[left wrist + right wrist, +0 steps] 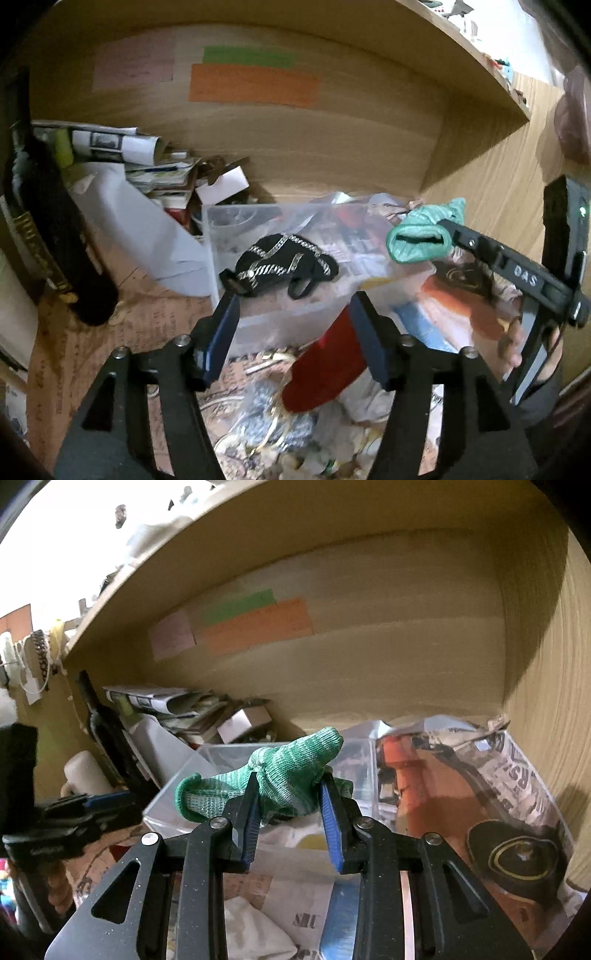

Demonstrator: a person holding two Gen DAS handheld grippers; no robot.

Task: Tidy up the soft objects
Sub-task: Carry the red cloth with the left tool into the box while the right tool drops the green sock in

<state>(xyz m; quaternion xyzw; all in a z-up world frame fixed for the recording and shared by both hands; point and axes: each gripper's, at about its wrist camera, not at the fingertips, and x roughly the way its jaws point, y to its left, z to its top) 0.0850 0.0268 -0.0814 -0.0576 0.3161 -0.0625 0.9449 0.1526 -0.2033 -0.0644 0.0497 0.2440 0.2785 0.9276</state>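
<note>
Right hand-held gripper (pixel 288 794): jaws pinched on a green knitted glove (pixel 288 775), blue pads pressing its middle from both sides. Glove bunched, cuff hanging toward the left of the frame, a fingertip poking up at centre. It hangs above the clear plastic box (pixel 354 749) at mid-frame, not touching the rim as far as I can tell. In the left wrist view the same glove (pixel 417 240) sits right of centre, cuff opening facing the camera, over the box's right edge (pixel 424 271).

Left hand-held gripper (pixel 295 325): jaws wide apart, nothing between them, low at centre frame, near the front wall of the box.

Already in or on the box: a black pouch with silver chain trim (pixel 280 264), centre of the left view; whether it rests on a bag or on the box contents is unclear.

Still loose: a red cloth item (pixel 325 373) at lower centre, in front of the box among shiny clutter; its nature is not clear. Papers (pixel 122 144) and a dark bottle (pixel 48 229) crowd the shelf at left.

Judgement: mid-task. One soft item appears stowed, the glove is about to go in, and at least the red piece remains. Release over the box looks like the step in hand.
</note>
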